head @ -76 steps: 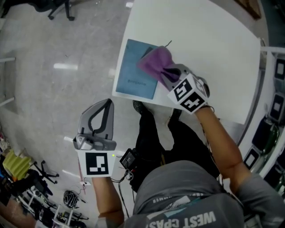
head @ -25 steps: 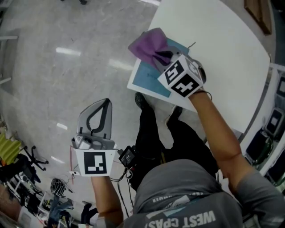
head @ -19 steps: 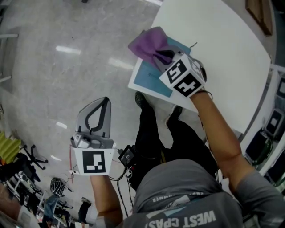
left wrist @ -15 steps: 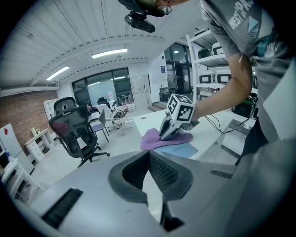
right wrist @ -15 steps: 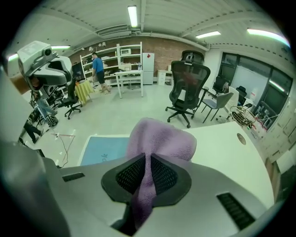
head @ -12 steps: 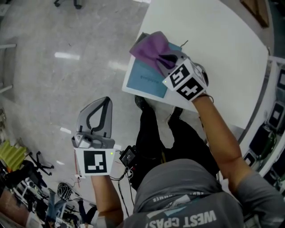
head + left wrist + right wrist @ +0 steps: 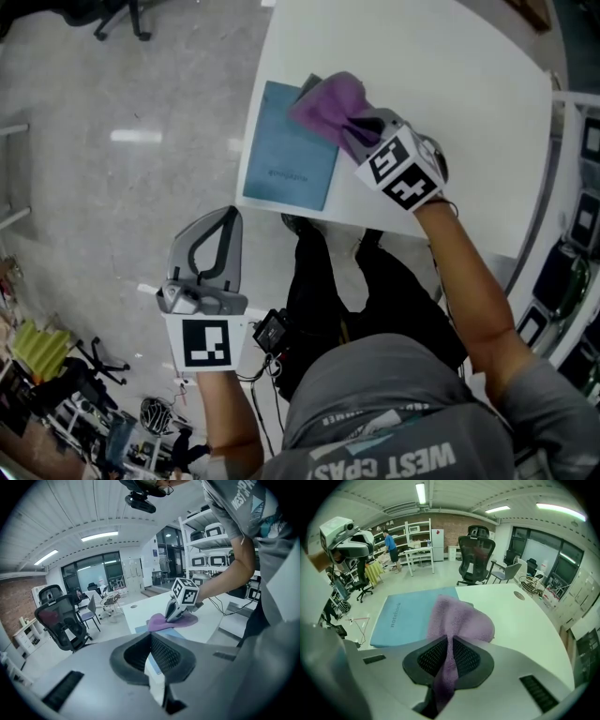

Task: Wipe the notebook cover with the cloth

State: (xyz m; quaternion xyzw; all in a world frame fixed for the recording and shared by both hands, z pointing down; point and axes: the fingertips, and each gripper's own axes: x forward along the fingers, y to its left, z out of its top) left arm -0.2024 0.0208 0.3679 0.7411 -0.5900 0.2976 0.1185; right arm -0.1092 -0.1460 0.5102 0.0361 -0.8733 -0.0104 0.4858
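Purple cloth (image 7: 328, 101) pinched tight in the right tongs (image 7: 361, 131), bunched end trailing back between the pads, loose end spread over the 1 o'clock corner of the blue notebook (image 7: 286, 167). Notebook flat at the 8 o'clock corner of the white surface (image 7: 450, 66), its near edge close to the rim. Left tongs (image 7: 221, 217) closed on nothing, hanging off the surface at the notebook's 7 o'clock, over the floor.

Probably mid-wipe, with most of the cover bare toward 7 o'clock. For a good stroke: press the spread part of the cloth flat, not the hard tips, and drag from 1 o'clock toward 7 o'clock in overlapping lanes. Go gently near the rim: some risk of shoving the unpinned notebook off the surface. Better to bring the left tongs down on the 7 o'clock corner as a stop. Hold the pinch firm against the cloth pulling free.
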